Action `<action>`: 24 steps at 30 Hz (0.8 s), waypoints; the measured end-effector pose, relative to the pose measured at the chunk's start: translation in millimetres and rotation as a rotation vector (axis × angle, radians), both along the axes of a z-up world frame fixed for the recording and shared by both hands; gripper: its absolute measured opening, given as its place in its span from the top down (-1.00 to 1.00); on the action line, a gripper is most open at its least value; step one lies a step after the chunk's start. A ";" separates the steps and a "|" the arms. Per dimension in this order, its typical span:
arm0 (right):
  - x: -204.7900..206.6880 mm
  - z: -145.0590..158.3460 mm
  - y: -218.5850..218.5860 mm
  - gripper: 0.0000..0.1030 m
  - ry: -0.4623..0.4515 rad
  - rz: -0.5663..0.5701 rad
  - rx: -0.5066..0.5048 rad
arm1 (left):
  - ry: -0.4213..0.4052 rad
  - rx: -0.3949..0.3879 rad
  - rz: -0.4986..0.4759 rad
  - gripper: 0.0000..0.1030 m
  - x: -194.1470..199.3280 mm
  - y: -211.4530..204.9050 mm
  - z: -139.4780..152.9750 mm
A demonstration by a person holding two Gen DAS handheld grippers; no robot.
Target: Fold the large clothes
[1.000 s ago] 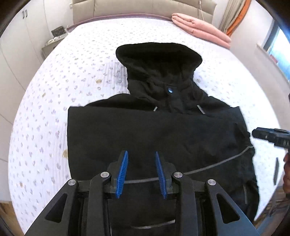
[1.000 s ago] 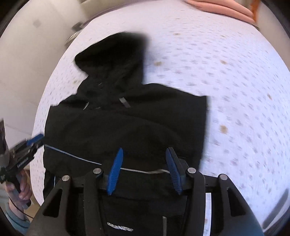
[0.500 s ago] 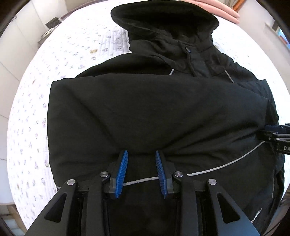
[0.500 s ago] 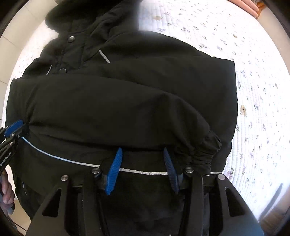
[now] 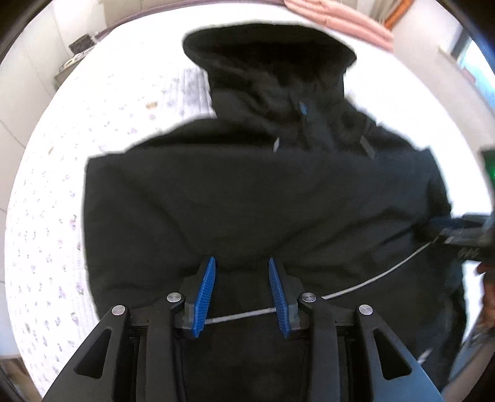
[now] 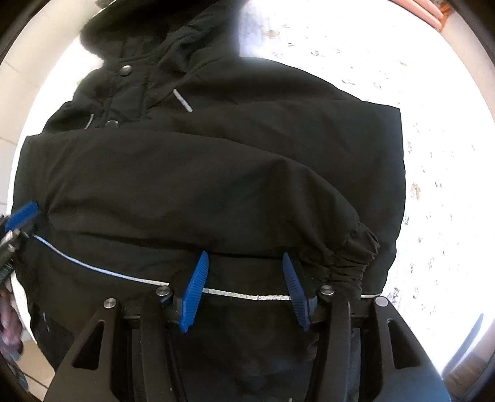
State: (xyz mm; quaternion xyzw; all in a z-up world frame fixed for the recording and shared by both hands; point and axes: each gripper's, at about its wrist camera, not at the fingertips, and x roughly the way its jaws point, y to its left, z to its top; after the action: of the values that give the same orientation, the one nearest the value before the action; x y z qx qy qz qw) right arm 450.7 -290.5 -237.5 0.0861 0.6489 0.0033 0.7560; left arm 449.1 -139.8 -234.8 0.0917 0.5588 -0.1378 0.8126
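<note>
A large black hooded jacket lies on the bed, hood at the far end, both sleeves folded across the body. A thin grey reflective stripe runs along its lower part. My left gripper is open, blue pads spread just above the stripe near the lower hem. My right gripper is open over the same jacket, beside the gathered sleeve cuff. Neither holds cloth. The right gripper also shows at the right edge of the left wrist view.
The bed has a white quilt with small flower print. Folded pink bedding lies at the head end. A nightstand stands far left. A window is at the right.
Both grippers came down close over the jacket's lower part a second ago. Since half a second ago the left view has pulled back slightly; the right gripper has hardly moved. Both stay open.
</note>
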 end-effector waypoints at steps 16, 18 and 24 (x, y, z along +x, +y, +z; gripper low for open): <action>191.9 127.0 -40.6 -0.03 -0.458 -0.097 0.141 | -0.251 -0.152 0.095 0.25 221.7 -45.5 91.8; 232.4 124.2 -40.1 -0.02 -0.475 -0.108 0.135 | -0.207 -0.183 0.089 0.25 255.7 -52.8 80.1; 294.2 81.6 -22.8 0.43 -0.387 -0.015 0.110 | -0.061 -0.171 0.060 0.25 289.9 -52.8 22.3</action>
State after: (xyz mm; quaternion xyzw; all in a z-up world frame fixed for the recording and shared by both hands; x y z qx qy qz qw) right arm 745.0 -313.3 -156.0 0.1298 0.4896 0.0499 0.8608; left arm 738.9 -192.6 -212.5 0.0095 0.5223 -0.1577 0.8380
